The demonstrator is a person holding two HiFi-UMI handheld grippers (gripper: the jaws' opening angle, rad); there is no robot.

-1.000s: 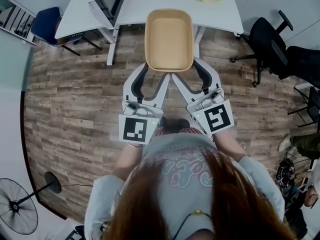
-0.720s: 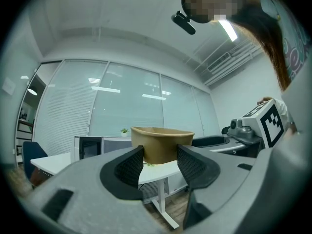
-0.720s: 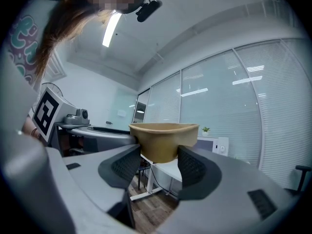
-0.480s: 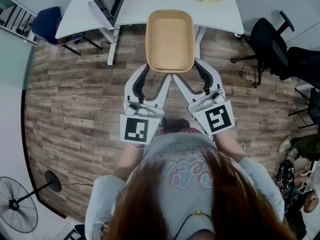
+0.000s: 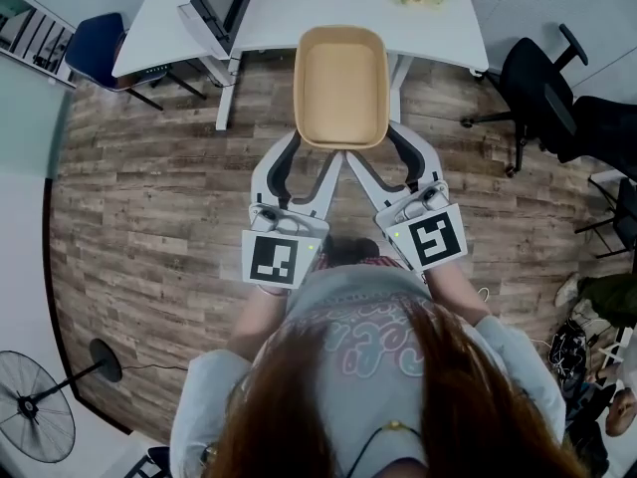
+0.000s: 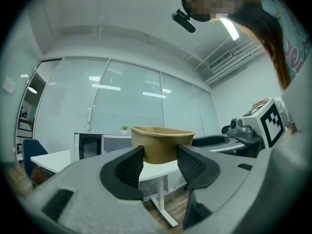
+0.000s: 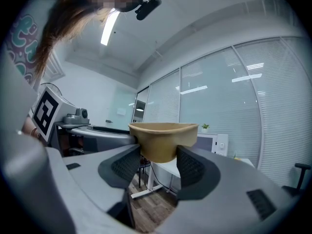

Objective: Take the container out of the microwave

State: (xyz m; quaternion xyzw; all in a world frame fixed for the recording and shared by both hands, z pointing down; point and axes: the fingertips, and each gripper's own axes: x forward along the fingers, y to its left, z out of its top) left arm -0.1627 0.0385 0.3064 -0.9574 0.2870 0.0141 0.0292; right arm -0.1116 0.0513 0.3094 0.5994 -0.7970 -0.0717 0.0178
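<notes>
The left tool [image 5: 311, 153] and the right tool [image 5: 384, 153] are each clamped on the near end of the container [image 5: 341, 83], one at each near corner, so it hangs in the air just ahead of both tools. It rests on nothing, and under it is only the wood floor [image 5: 149, 217]. As a judgement, the main step is done, since the container is clear of the microwave [image 5: 214, 3]. What looks left is to set it down somewhere.

The container is a tan, shallow tub with rounded corners and a flared rim, and it is empty and held level. It seems to be paper or pulp, though the wide-angle views make that hard to settle.

Beyond the tools, well apart from the container, the microwave stands on the white worktop [image 5: 299, 13] with its door open.
</notes>
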